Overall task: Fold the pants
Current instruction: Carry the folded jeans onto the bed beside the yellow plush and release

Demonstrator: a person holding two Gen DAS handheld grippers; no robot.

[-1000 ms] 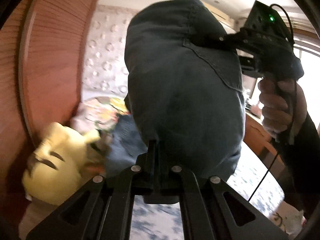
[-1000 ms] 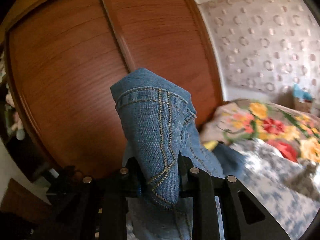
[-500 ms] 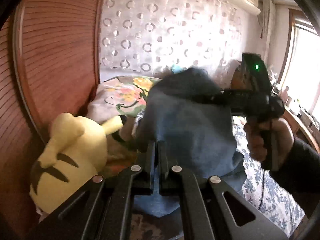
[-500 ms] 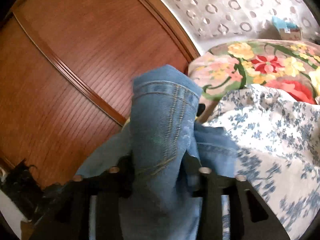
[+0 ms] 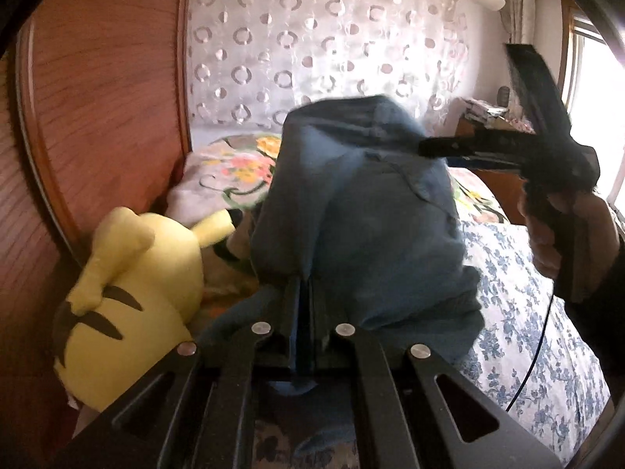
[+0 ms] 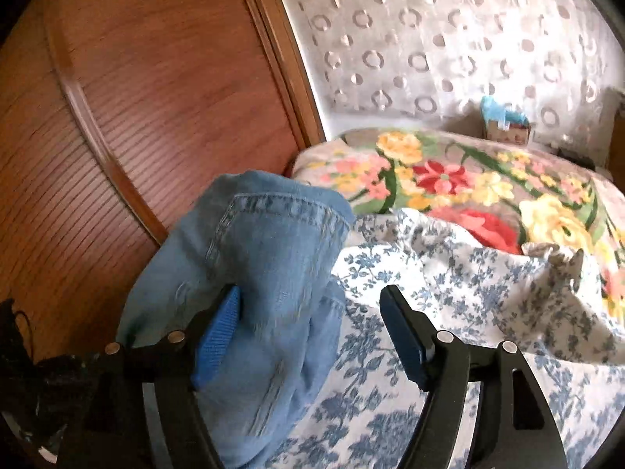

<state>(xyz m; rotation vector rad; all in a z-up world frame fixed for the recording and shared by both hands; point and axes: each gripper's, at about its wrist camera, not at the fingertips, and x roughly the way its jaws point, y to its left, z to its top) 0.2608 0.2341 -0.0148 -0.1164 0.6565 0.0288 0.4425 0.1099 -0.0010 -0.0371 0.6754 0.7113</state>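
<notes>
blue jeans (image 6: pixel 269 293) hang over a bed as my right gripper (image 6: pixel 312 324) lets go.

from my left wrist camera i see my left gripper (image 5: pixel 306 305) clamped tight on a bunched fold of the denim, which rises in a dark mound in front of the lens. my right gripper's jaws are opening: the jeans drape against the left blue pad (image 6: pixel 218 336) while the right pad stands clear of the cloth, over the blue-and-white floral sheet (image 6: pixel 449 312). in the left view a person's hand (image 5: pixel 562 230) grips the right gripper's handle beside the jeans. a yellow plush toy (image 5: pixel 129 297) lies against the wooden wardrobe door (image 5: pixel 97 117), and a bright flowered blanket (image 6: pixel 468 183) covers the head of the bed.
</notes>
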